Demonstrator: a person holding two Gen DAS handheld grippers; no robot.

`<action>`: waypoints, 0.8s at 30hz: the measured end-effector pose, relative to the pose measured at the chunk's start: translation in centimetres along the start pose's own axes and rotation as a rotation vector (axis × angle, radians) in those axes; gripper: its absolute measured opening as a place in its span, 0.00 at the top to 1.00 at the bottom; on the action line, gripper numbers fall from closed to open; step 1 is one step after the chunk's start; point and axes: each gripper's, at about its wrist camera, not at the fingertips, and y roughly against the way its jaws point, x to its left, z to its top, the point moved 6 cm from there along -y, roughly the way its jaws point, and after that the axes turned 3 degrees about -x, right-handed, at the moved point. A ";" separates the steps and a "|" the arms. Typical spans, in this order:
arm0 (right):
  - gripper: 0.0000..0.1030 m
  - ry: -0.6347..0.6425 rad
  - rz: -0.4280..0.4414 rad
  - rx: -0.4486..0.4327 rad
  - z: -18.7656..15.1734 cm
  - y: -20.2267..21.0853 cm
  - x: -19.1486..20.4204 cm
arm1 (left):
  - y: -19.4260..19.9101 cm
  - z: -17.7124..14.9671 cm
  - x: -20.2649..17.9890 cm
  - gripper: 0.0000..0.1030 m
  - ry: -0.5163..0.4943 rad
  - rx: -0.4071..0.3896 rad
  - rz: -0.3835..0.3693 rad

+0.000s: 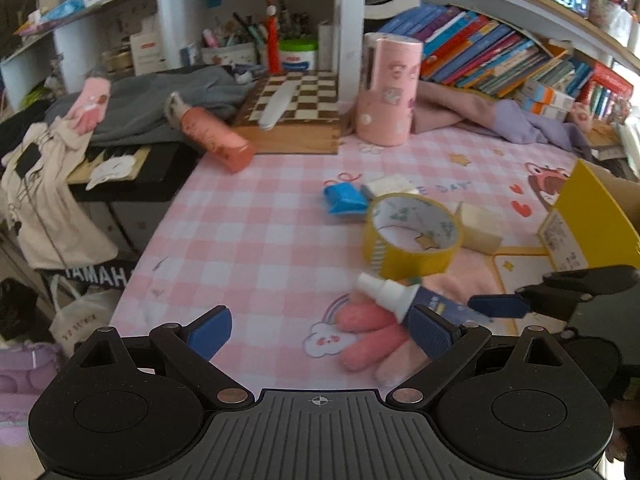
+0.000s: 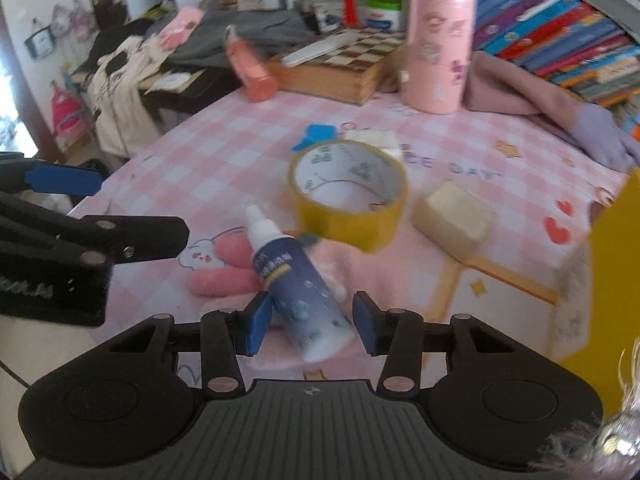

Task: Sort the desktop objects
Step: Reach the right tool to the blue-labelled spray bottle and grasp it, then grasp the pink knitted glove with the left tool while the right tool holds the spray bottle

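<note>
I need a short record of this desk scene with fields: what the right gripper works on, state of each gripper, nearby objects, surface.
target: spray bottle, lying on its side between the right gripper fingers
right gripper: open, fingers flank the bottle, no clear contact
left gripper: open, empty
nearby: yellow tape roll, pale block, blue packet
surface: pink checked mat

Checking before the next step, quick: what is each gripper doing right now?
Left gripper: open wide, holding nothing.
Right gripper: open, jaws around the spray bottle, not yet clamped on it.
</note>
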 end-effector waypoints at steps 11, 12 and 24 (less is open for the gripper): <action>0.70 0.179 0.056 0.013 1.1 -1.8 1.3 | -0.8 -0.3 0.5 0.06 0.003 0.028 0.010; 0.70 0.162 0.060 0.007 1.3 -1.3 1.1 | -0.8 -0.3 0.5 0.06 0.014 0.025 0.004; 0.71 -0.089 -0.087 -0.094 1.6 4.9 -5.2 | -4.4 -0.5 -3.0 0.06 -0.080 0.071 -0.106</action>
